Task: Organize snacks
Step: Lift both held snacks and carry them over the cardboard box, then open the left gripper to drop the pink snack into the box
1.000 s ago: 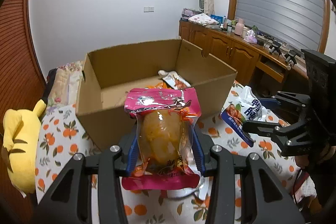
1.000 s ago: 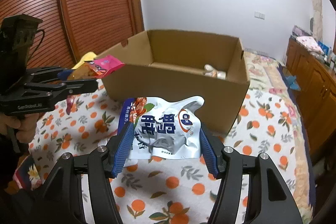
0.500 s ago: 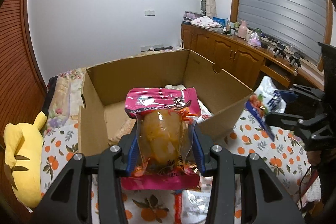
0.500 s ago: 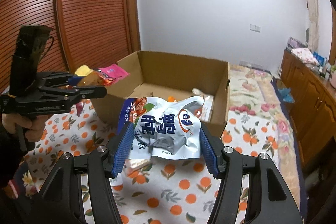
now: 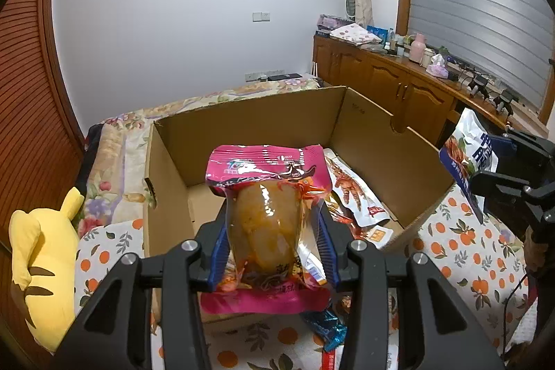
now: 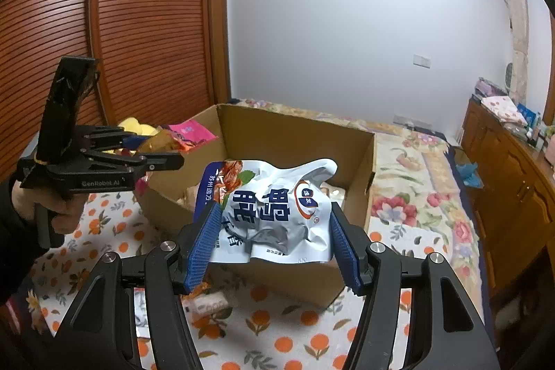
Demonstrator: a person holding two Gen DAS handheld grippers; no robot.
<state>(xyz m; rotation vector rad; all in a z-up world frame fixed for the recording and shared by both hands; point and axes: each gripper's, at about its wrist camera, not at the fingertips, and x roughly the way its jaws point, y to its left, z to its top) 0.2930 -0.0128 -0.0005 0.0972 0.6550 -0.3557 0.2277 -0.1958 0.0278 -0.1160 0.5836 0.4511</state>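
My left gripper [image 5: 270, 245] is shut on a pink snack pack [image 5: 267, 217] with an orange-brown piece inside, held above the near wall of the open cardboard box [image 5: 242, 113]. My right gripper [image 6: 274, 241] is shut on a white and blue snack bag [image 6: 277, 214], held over the near edge of the box [image 6: 298, 134]. The box holds several snack packets [image 5: 350, 193]. The left gripper and its pink pack [image 6: 189, 132] show at the left of the right wrist view; the right gripper's bag [image 5: 468, 151] shows at the right of the left wrist view.
The box stands on a bed with an orange-print sheet [image 6: 277, 335]. Loose snack packets [image 5: 326, 332] lie on the sheet before the box. A yellow plush toy [image 5: 38, 259] lies at the left. Wooden cabinets [image 5: 399, 89] line the right wall, a wooden wardrobe [image 6: 138, 23] the left.
Both grippers have risen and moved forward toward the box with their packs still held. The box interior and the packets inside it now show more fully.
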